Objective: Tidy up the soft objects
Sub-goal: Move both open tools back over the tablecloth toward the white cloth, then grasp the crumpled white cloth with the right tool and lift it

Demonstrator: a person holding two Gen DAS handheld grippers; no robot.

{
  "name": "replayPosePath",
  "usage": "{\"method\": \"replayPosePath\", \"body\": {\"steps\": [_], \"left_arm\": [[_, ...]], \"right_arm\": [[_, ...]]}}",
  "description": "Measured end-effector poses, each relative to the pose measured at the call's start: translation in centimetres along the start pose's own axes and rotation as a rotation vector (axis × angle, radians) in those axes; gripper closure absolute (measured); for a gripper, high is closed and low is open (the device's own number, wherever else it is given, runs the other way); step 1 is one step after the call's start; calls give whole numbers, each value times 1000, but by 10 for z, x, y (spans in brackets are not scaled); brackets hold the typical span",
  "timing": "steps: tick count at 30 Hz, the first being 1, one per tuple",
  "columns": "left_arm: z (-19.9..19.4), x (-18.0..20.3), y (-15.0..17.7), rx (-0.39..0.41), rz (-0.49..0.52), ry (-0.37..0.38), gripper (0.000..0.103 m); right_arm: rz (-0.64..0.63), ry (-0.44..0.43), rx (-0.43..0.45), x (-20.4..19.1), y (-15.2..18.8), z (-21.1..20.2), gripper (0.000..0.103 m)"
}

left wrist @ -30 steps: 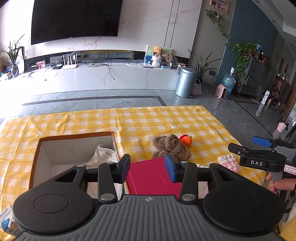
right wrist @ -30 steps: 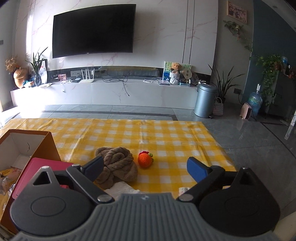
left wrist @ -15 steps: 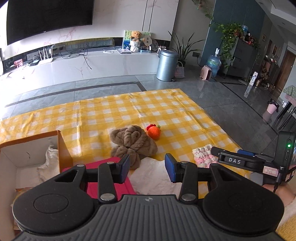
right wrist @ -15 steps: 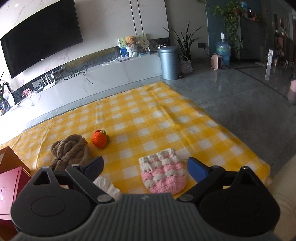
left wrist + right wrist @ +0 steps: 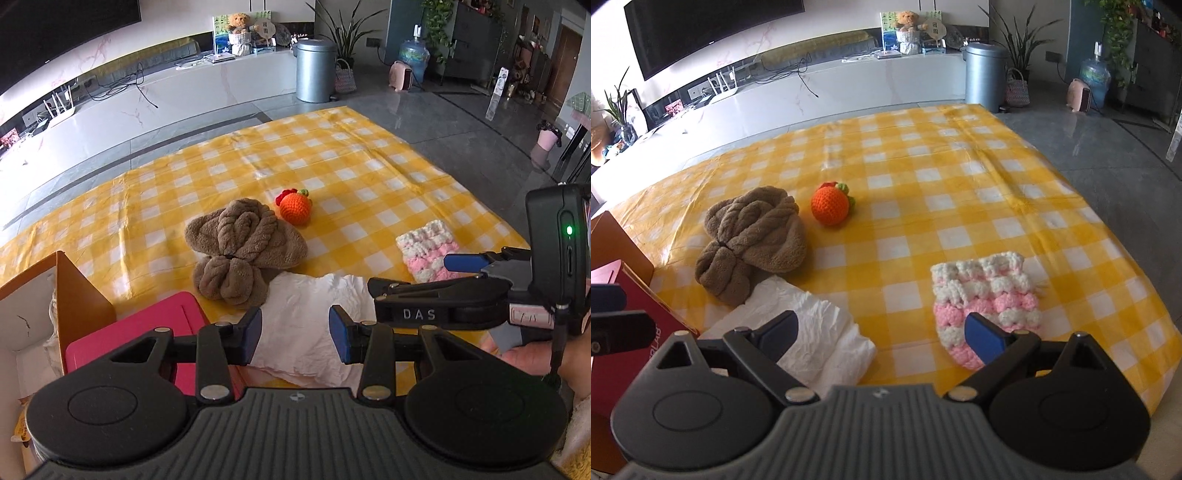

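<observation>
White cloth: a crumpled white cloth lay flat on the yellow checked cloth, at its near edge, just beside a brown plush toy.
Other soft things: an orange knitted ball sat just beyond the brown plush toy; a pink and white knitted pouch lay well to the right, apart from the rest.
Left tool: the left tool hung over the white cloth with its blue pads partly apart, nothing between them, touching nothing.
Right tool: the right tool stood with its jaws wide apart, empty, one fingertip over the white cloth's edge and the other over the pouch's near end; whether either touched could not be told.
Box side: a pink flat box and an open cardboard box stood at the left, close to the white cloth.
Edges: the checked cloth's right edge ran just past the pouch, with grey floor beyond.
Open room: the far half of the checked cloth was bare, behind the ball.
</observation>
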State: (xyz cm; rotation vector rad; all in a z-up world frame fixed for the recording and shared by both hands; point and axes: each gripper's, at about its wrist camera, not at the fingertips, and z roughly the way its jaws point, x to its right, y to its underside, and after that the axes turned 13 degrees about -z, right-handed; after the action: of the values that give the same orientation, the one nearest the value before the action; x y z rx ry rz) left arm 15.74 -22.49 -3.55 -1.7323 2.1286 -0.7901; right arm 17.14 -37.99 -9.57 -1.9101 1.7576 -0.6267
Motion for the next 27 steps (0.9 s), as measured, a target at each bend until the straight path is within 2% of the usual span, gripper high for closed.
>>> {"method": "replayPosePath", "body": {"steps": [3,5,7,9,11,14,16,17,19,21,27], "left_arm": [[-4,-4,3,12,7,-21,55],[-7,-7,3,9,7,-39,55],[-12,-10,2,9,11,-53,55],[-20,-15,1,27,-2,-70,53],[-30,-21,1,49,-19,-79,52],[-45,-33,1,70,-55,-52,50],[-53,-42,1,75,-75,-23,50],[-57,-46,1,75,-77,-5,49],[-63,-54,0,71,-73,12,48],[-69,-60,2,73,-71,11,48],[-87,-86,12,87,-72,-6,48]], "right_arm": [[73,-88,-14,5,1,6,8],[62,-156,12,-3,-1,3,8],[16,-171,39,-15,-7,4,8],[33,-177,-7,-26,-12,14,7],[108,-143,-69,-32,-12,25,7],[226,-58,-150,-33,-7,33,7],[300,-41,-166,-31,-1,32,6],[318,-18,-162,-33,1,30,6],[274,38,-167,-41,3,29,5],[267,38,-165,-47,5,29,5],[392,-12,-168,-58,8,35,2]]}}
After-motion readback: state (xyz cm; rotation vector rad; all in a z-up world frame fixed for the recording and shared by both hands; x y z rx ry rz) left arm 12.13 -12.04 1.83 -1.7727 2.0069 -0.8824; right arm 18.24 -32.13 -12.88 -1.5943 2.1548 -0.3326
